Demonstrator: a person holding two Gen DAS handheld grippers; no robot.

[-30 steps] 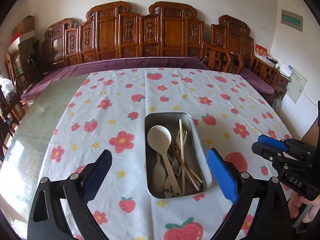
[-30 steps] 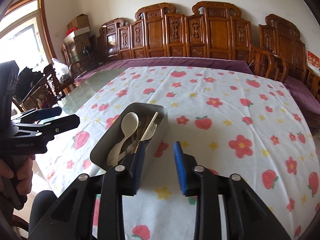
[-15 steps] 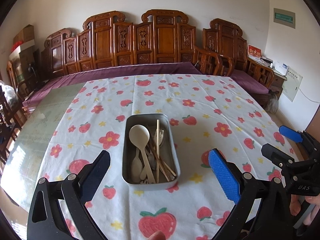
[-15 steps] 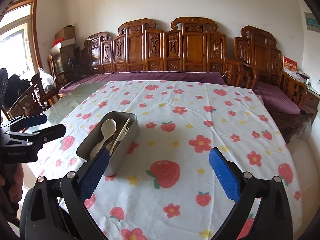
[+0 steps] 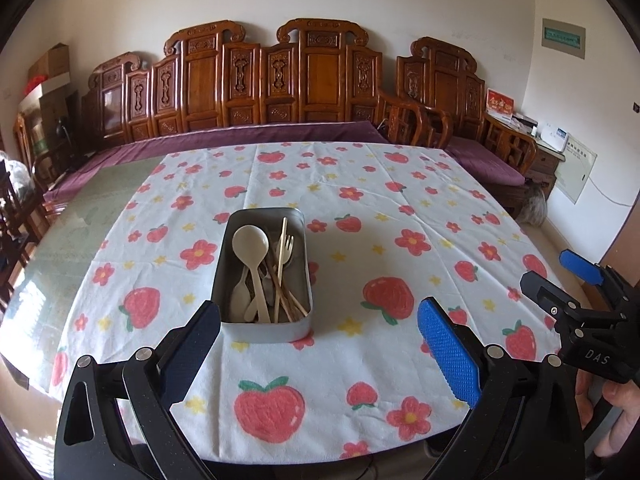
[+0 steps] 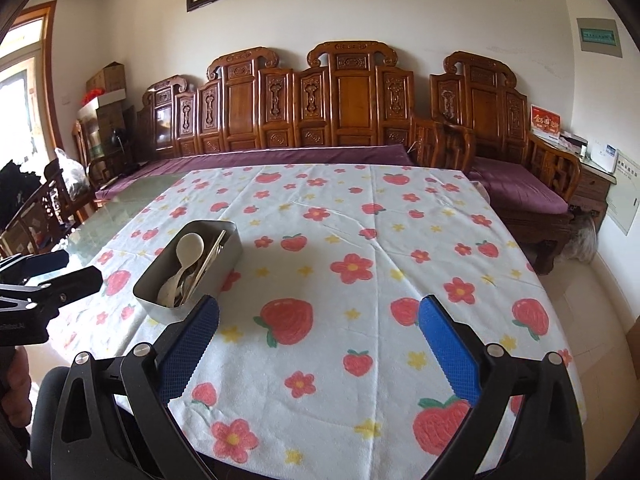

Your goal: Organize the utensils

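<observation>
My table [image 5: 80, 216] wears a strawberry-print cloth [image 5: 360, 208]; on its near left part sits a metal tin [image 5: 264, 328].

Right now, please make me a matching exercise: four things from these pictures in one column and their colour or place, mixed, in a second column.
Things:
1. metal tray
2. big spoon
3. sofa cushion
4. tablecloth

Descriptions:
A. purple
B. cream, lying in the tray
C. white with strawberries and flowers
D. grey, standing on the cloth and holding the utensils

Pairs: 1-D, 2-B, 3-A, 4-C
</observation>
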